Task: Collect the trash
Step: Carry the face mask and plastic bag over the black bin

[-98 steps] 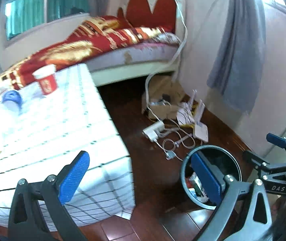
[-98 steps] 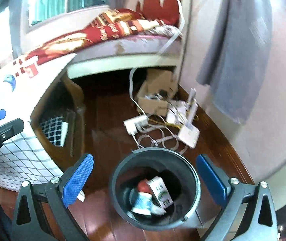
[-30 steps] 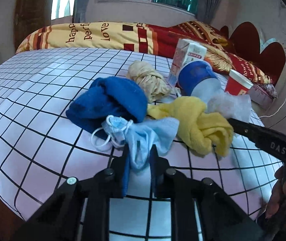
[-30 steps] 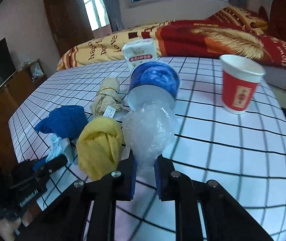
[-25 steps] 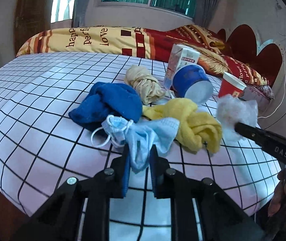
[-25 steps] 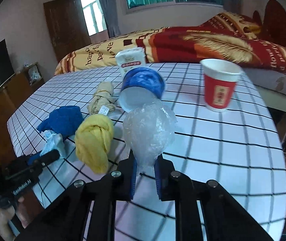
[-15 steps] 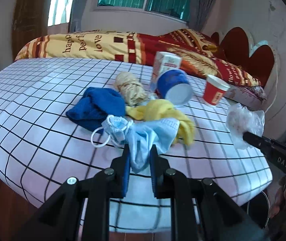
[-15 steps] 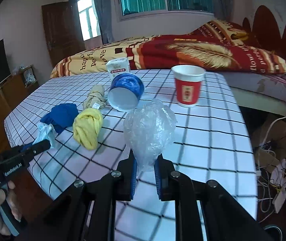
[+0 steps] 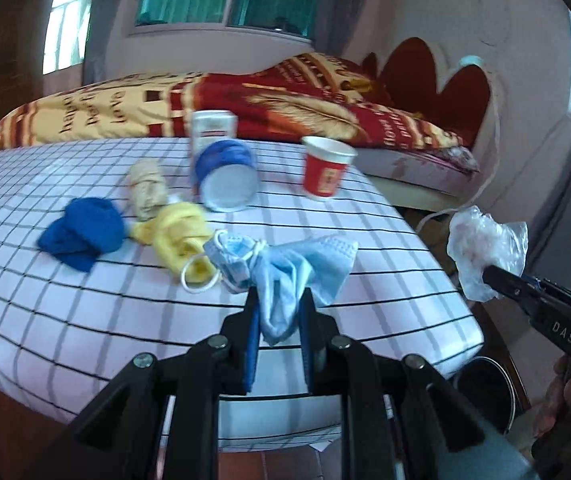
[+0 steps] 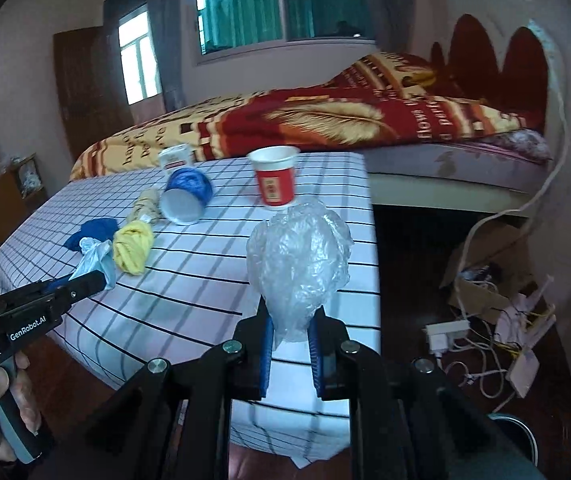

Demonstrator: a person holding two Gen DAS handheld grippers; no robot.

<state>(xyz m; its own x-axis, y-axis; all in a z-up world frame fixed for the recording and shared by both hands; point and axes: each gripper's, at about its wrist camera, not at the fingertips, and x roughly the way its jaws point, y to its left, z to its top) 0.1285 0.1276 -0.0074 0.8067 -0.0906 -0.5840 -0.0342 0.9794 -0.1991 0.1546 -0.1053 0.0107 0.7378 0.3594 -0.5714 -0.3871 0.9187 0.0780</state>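
Left claw (image 9: 278,320) clenched on limp face mask (image 9: 285,268), right claw (image 10: 290,334) on crumpled plastic bag (image 10: 299,264); risk of either slipping loose before reaching bin (image 9: 485,388), thin grips.

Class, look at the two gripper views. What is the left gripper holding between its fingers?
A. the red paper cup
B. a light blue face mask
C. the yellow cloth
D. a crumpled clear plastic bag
B: the left gripper is shut on the light blue face mask, while the crumpled clear plastic bag is in the right gripper.
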